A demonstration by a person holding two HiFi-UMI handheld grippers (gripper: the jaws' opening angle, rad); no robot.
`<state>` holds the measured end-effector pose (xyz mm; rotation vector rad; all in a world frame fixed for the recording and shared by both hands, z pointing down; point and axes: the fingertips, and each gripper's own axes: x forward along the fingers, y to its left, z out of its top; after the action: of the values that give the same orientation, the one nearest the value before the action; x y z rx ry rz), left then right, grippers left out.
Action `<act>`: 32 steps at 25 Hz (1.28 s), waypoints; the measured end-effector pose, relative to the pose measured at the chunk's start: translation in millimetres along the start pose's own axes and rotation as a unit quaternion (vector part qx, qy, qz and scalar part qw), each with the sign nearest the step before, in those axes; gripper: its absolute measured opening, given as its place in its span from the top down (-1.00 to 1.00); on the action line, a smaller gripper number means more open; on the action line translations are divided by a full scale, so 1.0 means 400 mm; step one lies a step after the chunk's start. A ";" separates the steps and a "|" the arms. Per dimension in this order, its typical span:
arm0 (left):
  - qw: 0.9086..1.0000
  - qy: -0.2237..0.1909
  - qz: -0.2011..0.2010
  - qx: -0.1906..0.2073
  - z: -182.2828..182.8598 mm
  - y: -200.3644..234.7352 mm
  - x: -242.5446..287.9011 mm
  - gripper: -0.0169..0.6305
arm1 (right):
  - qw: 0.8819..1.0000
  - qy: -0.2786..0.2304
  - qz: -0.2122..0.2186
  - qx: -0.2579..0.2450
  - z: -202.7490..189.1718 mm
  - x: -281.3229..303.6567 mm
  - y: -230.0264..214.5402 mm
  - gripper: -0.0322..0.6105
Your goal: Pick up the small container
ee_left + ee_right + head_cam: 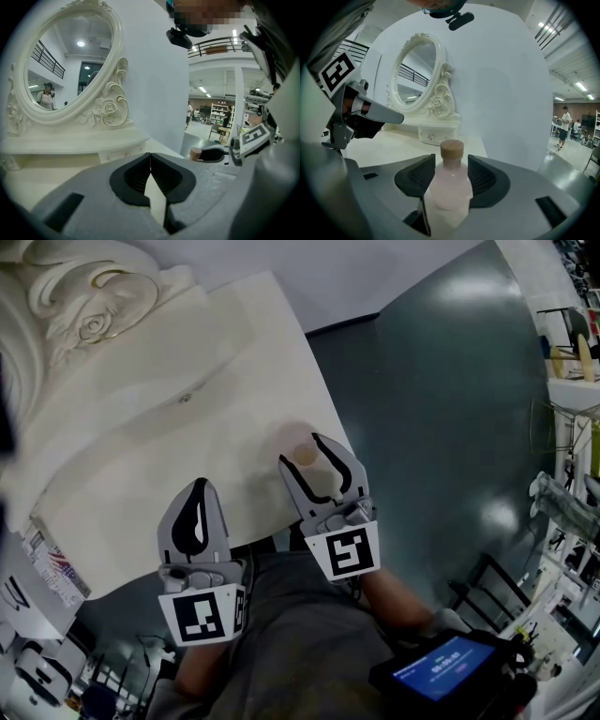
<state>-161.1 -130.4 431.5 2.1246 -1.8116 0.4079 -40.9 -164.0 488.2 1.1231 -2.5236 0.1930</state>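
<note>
One item to lift here, the small container [449, 190], pale pink with a wooden cap [452, 149]: stands upright on the cream table [141, 474], at the middle of the head view and close to the table's lower right edge, long axis vertical. Sits squarely between the spread jaws of the right gripper [307, 452], one pad at each side of the body with no squeeze visible, so likely needs only a closing and a straight lift. Leaves the left gripper [200, 486], lower left of that frame with jaws together on nothing, farther off and probably idle.
</note>
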 end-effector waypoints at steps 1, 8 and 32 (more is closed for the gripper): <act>1.000 0.000 0.001 0.000 -0.001 0.002 0.000 0.90 | 1.000 0.000 -0.001 0.000 0.000 0.000 0.000 0.27; 1.000 0.001 0.001 0.000 -0.003 0.009 0.000 0.90 | 1.000 0.001 -0.004 0.000 0.001 -0.001 0.000 0.28; 1.000 0.000 0.000 0.000 -0.006 0.009 -0.003 0.90 | 1.000 -0.002 -0.011 0.005 0.012 -0.005 -0.001 0.42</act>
<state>-165.0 -129.0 433.3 2.1242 -1.8102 0.4076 -40.8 -164.2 483.1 1.1546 -2.5151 0.1982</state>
